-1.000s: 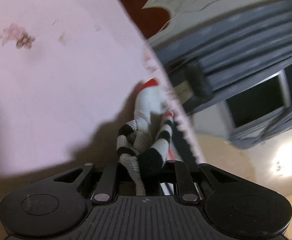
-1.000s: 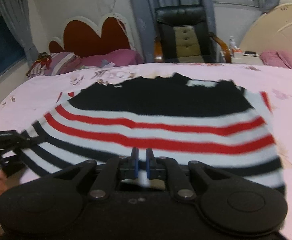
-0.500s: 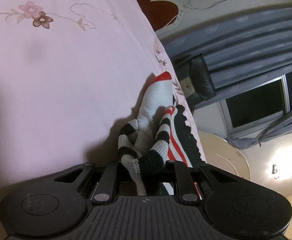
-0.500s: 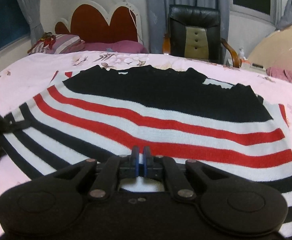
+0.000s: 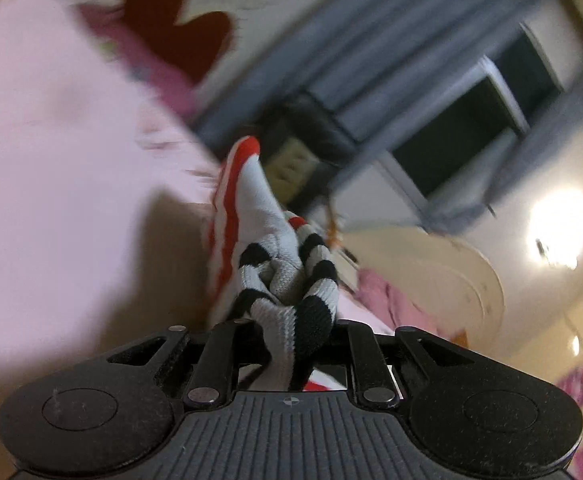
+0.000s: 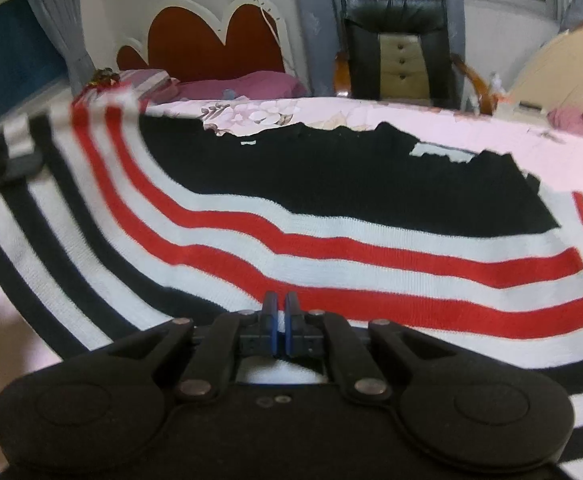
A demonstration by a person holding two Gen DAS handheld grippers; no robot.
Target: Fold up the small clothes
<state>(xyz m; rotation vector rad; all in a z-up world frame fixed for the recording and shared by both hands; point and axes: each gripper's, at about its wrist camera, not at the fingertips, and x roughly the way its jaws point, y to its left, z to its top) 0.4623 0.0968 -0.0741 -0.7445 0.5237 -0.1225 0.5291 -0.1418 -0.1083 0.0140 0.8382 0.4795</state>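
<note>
We see the pink bedspread [image 6: 531,148] carrying the striped sweater [image 6: 331,200], its left corner lifted clear. Our left gripper [image 5: 291,320] clamps that bunched corner; our right gripper [image 6: 280,320] pinches the sweater's near hem, jaws nearly touching.

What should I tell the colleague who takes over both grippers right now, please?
Left gripper: shut on a bunched corner of the striped sweater, lifted off the pink bedspread.
Right gripper: fingers close together at the sweater's near edge; whether they pinch the fabric cannot be told.
Sweater: mostly spread flat on the bed, its left side raised.
Done: left corner picked up.
Left: carry that side across, lay it down, finish the fold.
</note>
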